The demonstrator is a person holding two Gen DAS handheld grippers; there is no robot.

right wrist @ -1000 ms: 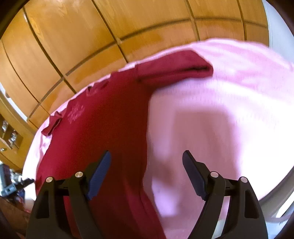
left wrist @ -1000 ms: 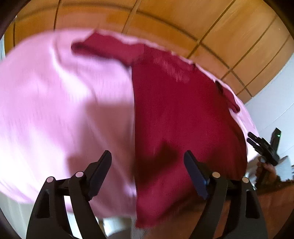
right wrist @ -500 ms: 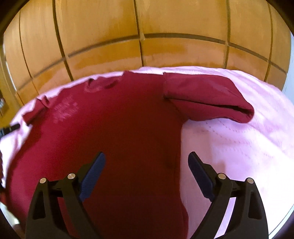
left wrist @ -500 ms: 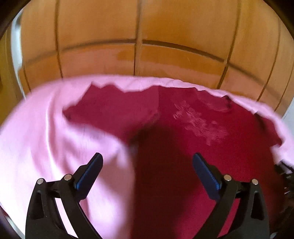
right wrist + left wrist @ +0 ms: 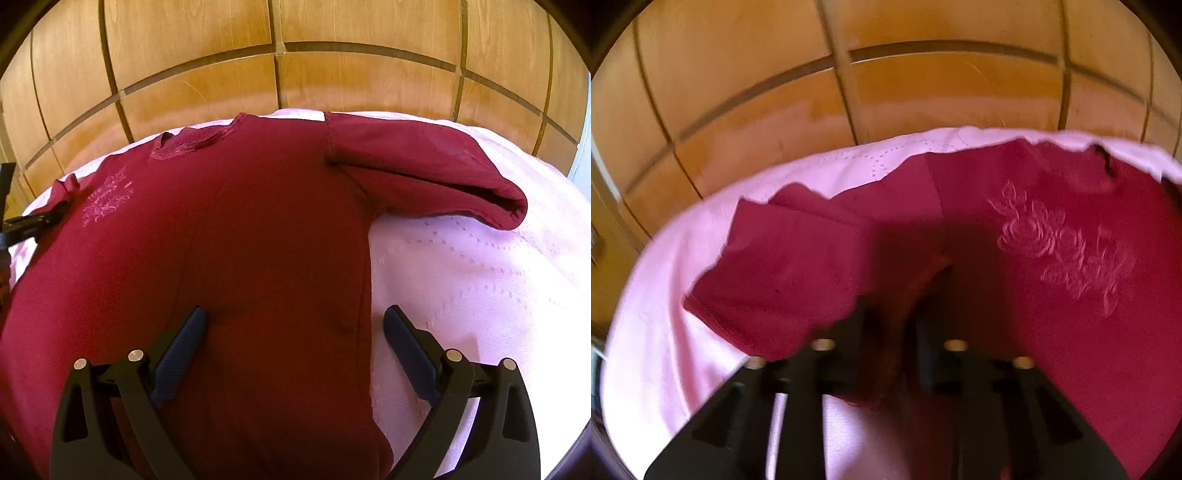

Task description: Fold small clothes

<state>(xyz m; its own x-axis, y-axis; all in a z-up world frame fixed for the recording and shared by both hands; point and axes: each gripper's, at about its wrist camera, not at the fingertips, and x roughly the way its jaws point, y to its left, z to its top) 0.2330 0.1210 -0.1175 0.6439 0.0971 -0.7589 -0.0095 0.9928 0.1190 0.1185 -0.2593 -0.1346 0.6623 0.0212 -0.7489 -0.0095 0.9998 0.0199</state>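
Note:
A dark red long-sleeved shirt lies spread flat on a pink cloth, with a pale rose print on its chest. My left gripper is shut on a pinch of the shirt's side, just below the left sleeve. It also shows at the left edge of the right wrist view. My right gripper is open and hovers over the shirt's right side seam, below the right sleeve. It holds nothing.
The pink cloth covers a table or bed that ends close behind the shirt's collar. A wooden panelled wall stands right behind it. A bright strip shows at the far right.
My left gripper moved in to the shirt's armpit area and closed on the fabric. My right gripper stayed open and came closer over the shirt's right side seam.

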